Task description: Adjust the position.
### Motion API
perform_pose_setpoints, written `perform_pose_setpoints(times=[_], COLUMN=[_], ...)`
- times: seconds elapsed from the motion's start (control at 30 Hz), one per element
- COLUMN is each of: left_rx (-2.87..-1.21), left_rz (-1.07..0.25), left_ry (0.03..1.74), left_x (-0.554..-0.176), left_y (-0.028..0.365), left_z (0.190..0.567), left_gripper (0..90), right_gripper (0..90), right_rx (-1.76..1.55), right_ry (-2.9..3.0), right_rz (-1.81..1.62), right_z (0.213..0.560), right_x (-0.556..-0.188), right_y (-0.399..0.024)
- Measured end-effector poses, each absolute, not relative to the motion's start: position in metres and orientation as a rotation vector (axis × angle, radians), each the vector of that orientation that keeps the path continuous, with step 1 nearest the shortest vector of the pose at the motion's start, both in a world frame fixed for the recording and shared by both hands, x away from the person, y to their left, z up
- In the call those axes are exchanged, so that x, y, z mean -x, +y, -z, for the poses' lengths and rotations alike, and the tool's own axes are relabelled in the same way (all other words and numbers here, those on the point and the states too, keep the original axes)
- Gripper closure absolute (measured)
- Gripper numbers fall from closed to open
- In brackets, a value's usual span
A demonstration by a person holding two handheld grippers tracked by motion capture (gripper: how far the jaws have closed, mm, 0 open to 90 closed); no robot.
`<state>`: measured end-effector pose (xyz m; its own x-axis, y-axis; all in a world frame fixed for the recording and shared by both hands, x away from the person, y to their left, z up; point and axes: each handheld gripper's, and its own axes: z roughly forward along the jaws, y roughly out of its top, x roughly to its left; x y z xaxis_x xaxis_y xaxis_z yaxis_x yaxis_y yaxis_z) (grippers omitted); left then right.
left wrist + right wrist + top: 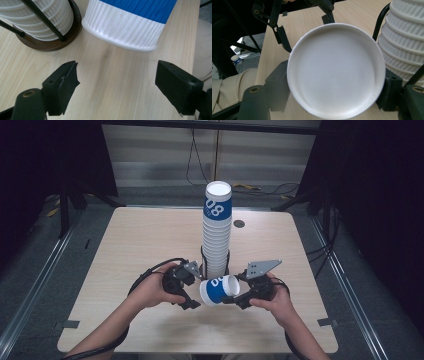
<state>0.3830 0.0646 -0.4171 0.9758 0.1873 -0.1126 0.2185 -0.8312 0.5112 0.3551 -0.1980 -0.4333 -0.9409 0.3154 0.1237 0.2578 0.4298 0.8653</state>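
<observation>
1. A pale wooden table (pixel 130 250) carries a tall stack of ribbed white paper cups (pixel 216 240). The top cup of that stack has a blue band with white digits.
2. The stack stands in a holder with a round dark wooden base (pixel 50 43) and thin black upright rods (pixel 42 17) that rise along its sides.
3. The right hand-held gripper (pixel 239 297) is at the near middle of the table, just right of the foot of the stack. Its jaws pinch a single paper cup (pixel 220 290), one pad on each side of the cup's wall.
4. That cup lies tipped on its side in the grip. In the high view it sits just in front of the stack's base, between the two hands. Its body is white with a blue band.
5. In the right gripper view the cup's round white end (pixel 335 67) faces the camera, with a black pad pressed against it at the left and at the right. The ribbed stack rises close by at the right edge.
6. The left hand-held gripper (pixel 192 292) is just left of the held cup, and its jaws are spread wide with nothing between them.
7. In the left gripper view bare table shows between the two black pads, and the held cup's rim hangs just beyond them, apart from both.
8. A grey three-cornered plate (pixel 262 267) tops the right hand-held gripper.
9. A small dark round disc (pixel 239 224) lies on the table to the right of the stack, well apart from the hands.
</observation>
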Motion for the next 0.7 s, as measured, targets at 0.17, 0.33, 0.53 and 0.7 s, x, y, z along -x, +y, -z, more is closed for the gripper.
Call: perform_pose_setpoints(times=[0.17,0.33,0.53,0.7], left_rx=[-2.558,-2.531,-2.513,-2.506], left_rz=[0.078,0.069,0.067,0.063], left_ry=[0.301,0.305,0.324,0.323], left_x=[-0.3832,-0.3830,-0.3829,-0.3824], left_y=[0.0635,0.0630,0.0628,0.0601], left_z=[0.4222,0.4235,0.4238,0.4255], left_gripper=[18.1,18.0,17.4,17.2], right_gripper=[26.6,26.5,26.5,26.5], right_rx=[-0.534,-0.546,-0.546,-0.543], right_ry=[2.602,2.599,2.592,2.597], right_rz=[-1.561,-1.559,-1.566,-1.564], right_z=[0.4325,0.4331,0.4326,0.4335], right_x=[-0.3554,-0.3552,-0.3552,-0.3553], right_y=[-0.1995,-0.2003,-0.2003,-0.1985])
